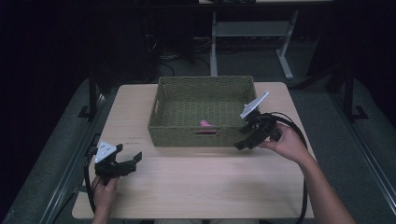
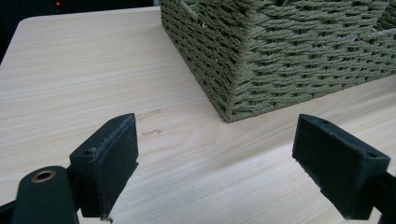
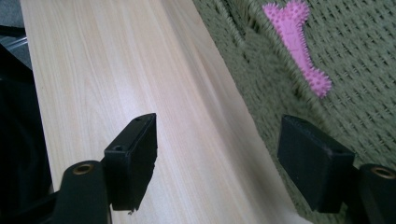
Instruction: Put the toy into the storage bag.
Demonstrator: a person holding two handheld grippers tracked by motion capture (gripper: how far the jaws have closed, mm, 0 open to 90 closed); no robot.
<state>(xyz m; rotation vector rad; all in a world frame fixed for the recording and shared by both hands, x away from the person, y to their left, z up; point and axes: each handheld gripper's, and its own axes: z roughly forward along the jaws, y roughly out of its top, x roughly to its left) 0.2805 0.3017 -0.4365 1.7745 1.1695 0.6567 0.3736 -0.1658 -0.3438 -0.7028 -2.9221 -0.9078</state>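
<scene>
Green woven basket (image 1: 203,112) sits on the far middle of the light wood table (image 1: 201,186). Pink spiky bone-shaped toy (image 3: 299,44) lies on the basket floor, close behind the basket's near wall, a bit right of that wall's handle slot; in the high view it's a small pink spot (image 1: 205,123). Right gripper (image 1: 246,140) at the basket's near right corner, tilted toward the near wall, jaws apart, nothing between them; one jaw over bare table, the other over the basket weave, toy just beyond it and not touched. Left gripper (image 1: 131,163) well off from the basket's near left corner, low over the table, jaws wide apart, empty, pointing at that corner
</scene>
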